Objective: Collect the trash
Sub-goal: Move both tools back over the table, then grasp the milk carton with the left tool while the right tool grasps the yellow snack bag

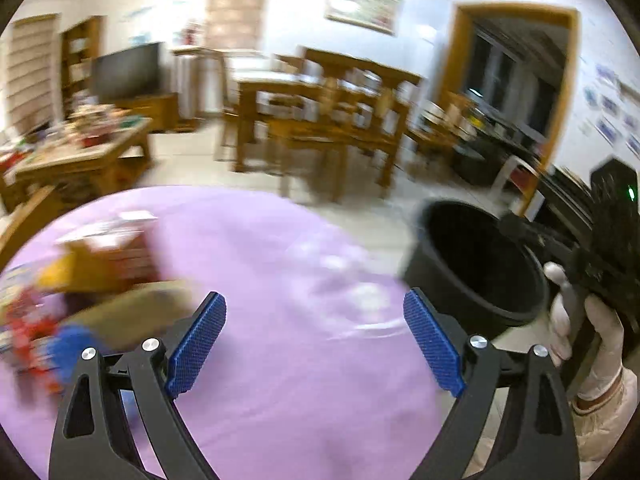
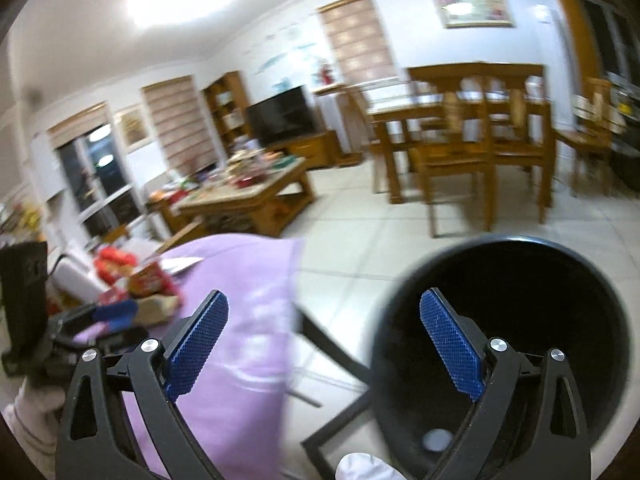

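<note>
Left hand-held gripper [image 1: 316, 336]: standing wide, gripping nothing, blue cross-hatched pads [image 1: 198, 344] hovering over the tabletop [image 1: 280, 380]. Tabletop covering: smooth lilac cloth with a slight sheen.

Trash [image 1: 48, 308]: lying in a heap at the left edge of the tabletop, appearing as crinkled red, yellow and blue wrappers plus a brown cardboard-like piece. Blurring too heavily for single items to be told apart; partly cut off by the lens rim.

Bin [image 1: 476, 272]: round, black, matte, open-topped, sitting just beside the tabletop's right edge. Near rim partly hiding behind the right pad.

Right hand-held gripper [image 2: 324, 344]: standing wide, gripping nothing. Left pad showing over the lilac cloth [image 2: 240, 320], right pad showing over the bin [image 2: 560, 300] mouth. Bin interior reading dark; one small pale round object [image 2: 437, 439] lying at the bottom, type not discernible. Trash [image 2: 136, 280] showing at the far left of the cloth, partly hiding behind the other gripper's black body.
</note>
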